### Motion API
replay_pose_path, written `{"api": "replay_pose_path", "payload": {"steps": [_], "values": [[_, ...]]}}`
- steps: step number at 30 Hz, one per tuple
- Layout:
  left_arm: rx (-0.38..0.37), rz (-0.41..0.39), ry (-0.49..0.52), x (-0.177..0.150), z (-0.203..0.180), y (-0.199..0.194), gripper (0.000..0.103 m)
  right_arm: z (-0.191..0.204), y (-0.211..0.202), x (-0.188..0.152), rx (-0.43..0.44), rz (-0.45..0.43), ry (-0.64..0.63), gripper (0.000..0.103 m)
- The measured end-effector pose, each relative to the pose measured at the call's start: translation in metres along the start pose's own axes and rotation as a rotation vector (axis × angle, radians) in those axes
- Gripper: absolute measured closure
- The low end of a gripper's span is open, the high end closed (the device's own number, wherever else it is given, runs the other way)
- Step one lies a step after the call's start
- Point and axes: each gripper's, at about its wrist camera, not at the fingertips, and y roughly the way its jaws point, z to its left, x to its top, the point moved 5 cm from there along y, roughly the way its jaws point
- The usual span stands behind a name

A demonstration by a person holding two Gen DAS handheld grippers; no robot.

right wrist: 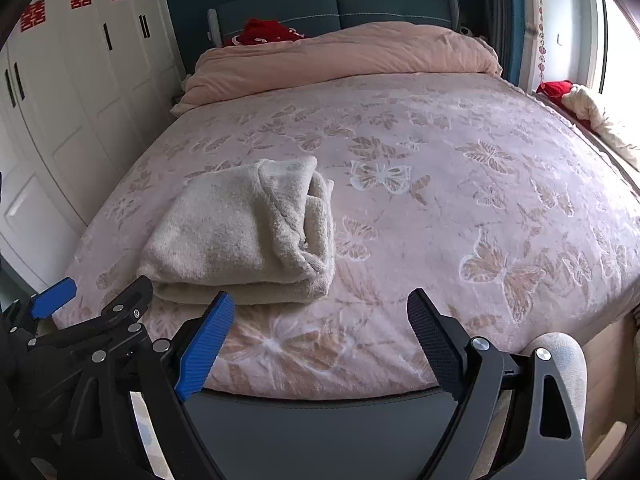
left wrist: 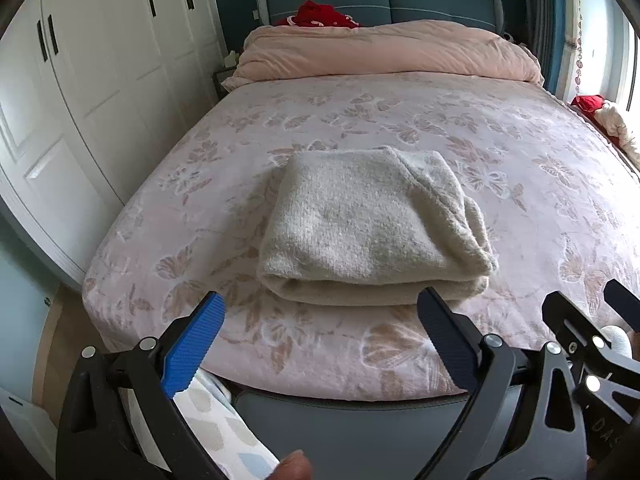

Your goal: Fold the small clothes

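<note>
Before you lies the cream-white fuzzy knit garment, folded into a thick rectangular bundle with a rounded fold edge facing you and looser stacked layers showing at its right end. Its surface is napped and slightly mottled with grey shading. It rests flat on the pale pink plush bedspread, whose short pile carries an embossed butterfly and flower pattern in tan and white; the bundle sits in the near half of the bed, closer to the left edge than the right. Your left gripper hangs just short of the bundle's near edge with its jaws spread wide and nothing between them; its ribbed pads, one bright blue and one dark, touch no fabric. Your right gripper stands likewise spread wide and empty above the bedspread, with the bundle ahead and to its left. At the head of the bed a bulky smooth peach-pink duvet is heaped against the teal padded headboard, with a red cloth item behind it. White panelled wardrobe doors with dark handles line the left side.
</note>
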Motion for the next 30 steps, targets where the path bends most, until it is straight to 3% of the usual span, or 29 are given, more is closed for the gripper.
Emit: {"api": "replay_pose_path", "payload": {"steps": [20, 25, 30], "values": [[-0.018, -0.010, 0.007, -0.002, 0.002, 0.003, 0.008, 0.001, -0.001, -0.006, -0.024, -0.017, 0.011, 0.017], [-0.049, 0.003, -0.065, 0.002, 0.013, 0.005, 0.006, 0.010, 0.005, -0.012, -0.026, 0.009, -0.045, 0.017], [-0.074, -0.002, -0.045, -0.001, 0.005, 0.003, 0.005, 0.032, 0.002, -0.014, -0.040, -0.015, -0.172, 0.016]]}}
